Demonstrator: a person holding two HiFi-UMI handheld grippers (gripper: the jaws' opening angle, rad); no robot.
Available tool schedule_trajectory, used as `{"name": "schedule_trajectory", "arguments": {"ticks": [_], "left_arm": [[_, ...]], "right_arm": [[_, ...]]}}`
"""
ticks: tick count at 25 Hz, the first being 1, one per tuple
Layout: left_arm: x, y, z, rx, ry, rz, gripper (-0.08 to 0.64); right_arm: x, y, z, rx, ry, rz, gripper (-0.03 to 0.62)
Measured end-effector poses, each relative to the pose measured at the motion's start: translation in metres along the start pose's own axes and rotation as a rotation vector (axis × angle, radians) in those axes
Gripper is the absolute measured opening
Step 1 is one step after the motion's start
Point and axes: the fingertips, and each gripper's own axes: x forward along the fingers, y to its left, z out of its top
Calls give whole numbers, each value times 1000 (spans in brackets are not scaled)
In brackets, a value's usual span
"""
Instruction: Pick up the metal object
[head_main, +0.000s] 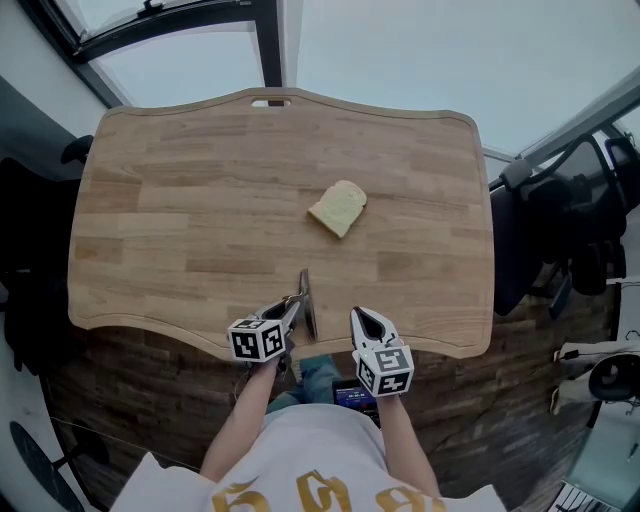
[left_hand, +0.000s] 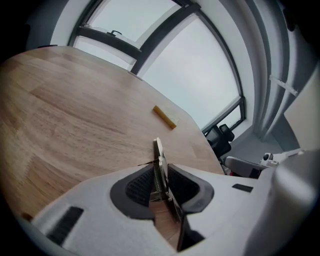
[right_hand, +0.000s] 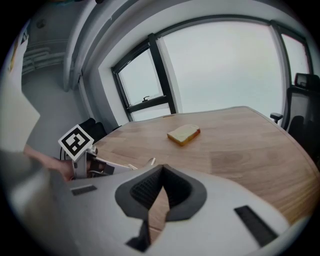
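left gripper (left_hand: 160, 175) fingers clamp metal object (left_hand: 159, 150) on edge, long axis toward table (head_main: 200, 200) far edge; right gripper (right_hand: 161, 172) fingers together, empty.

A pale wooden table with wavy edges (head_main: 200, 200) fills the middle. Black-framed windows (head_main: 265, 40) at twelve o'clock give flat daylight. A black office chair (head_main: 560, 220) stands at three o'clock, with brown brick-patterned floor (head_main: 150, 385) at six.

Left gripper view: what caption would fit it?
Left gripper clamped on a thin metal object, wooden table and bread slice beyond.
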Motion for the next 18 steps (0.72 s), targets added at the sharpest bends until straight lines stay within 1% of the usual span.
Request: {"name": "schedule_trajectory", "arguments": {"ticks": [6, 15, 18], "left_arm": [[1, 1, 8, -60, -22, -16, 49], [1, 0, 10, -112, -38, -37, 43], [-1, -3, 11, -118, -40, -47, 43]], "right_arm": [[1, -6, 5, 3, -5, -10, 11], [-1, -9, 7, 4, -9, -6, 11], [-3, -8, 10, 0, -14, -7, 11]]}}
